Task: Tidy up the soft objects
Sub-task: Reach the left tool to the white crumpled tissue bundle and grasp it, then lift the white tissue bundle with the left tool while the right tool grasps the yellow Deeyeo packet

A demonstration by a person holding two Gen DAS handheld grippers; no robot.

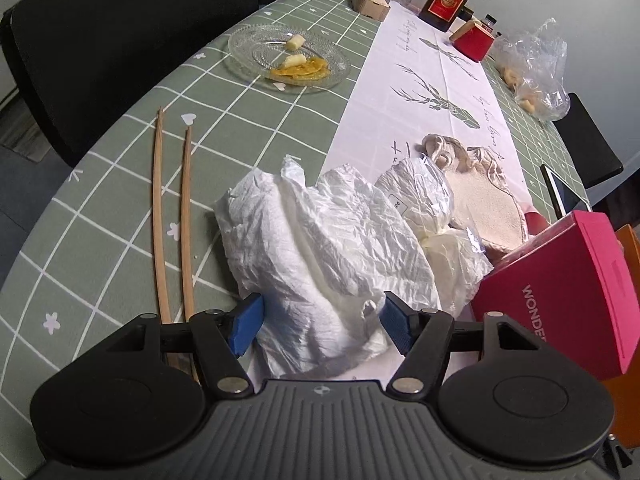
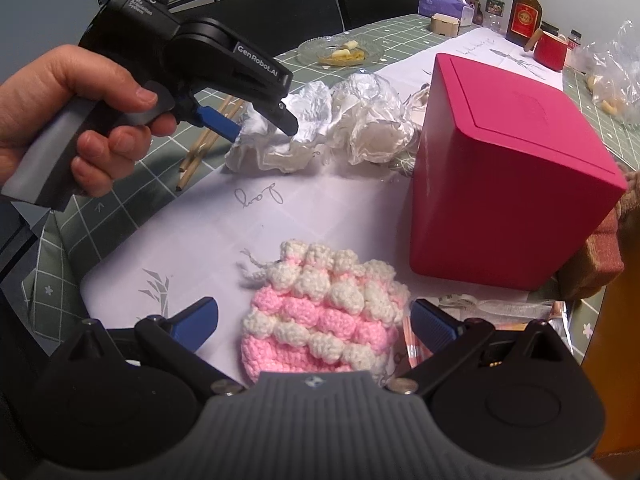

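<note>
Two views are given. In the left wrist view, the left gripper is seen pointed steeply down at a crumpled white plastic bag lying on the table. Its blue pads are spread on either side of the bag's near end, close against the crumples; a firm press cannot be made out, so the jaws are read as open around it. Two wooden chopsticks are laid side by side just left of the bag, toward the table's left edge. A second, clearer bag with cream contents is touching the white bag on its right, with a beige cloth pouch behind it. A pink box is stood by the right edge. A glass plate with food scraps is set farther back on the left, well apart.

In the right wrist view, the right gripper is held over a pink and white crocheted pouch lying on the white runner near the table's near edge. Its fingers are spread wide, one on each side of the pouch, neither clearly touching it. The pink box is stood just behind the pouch. A hand is seen holding the left gripper at the white bag.
</note>
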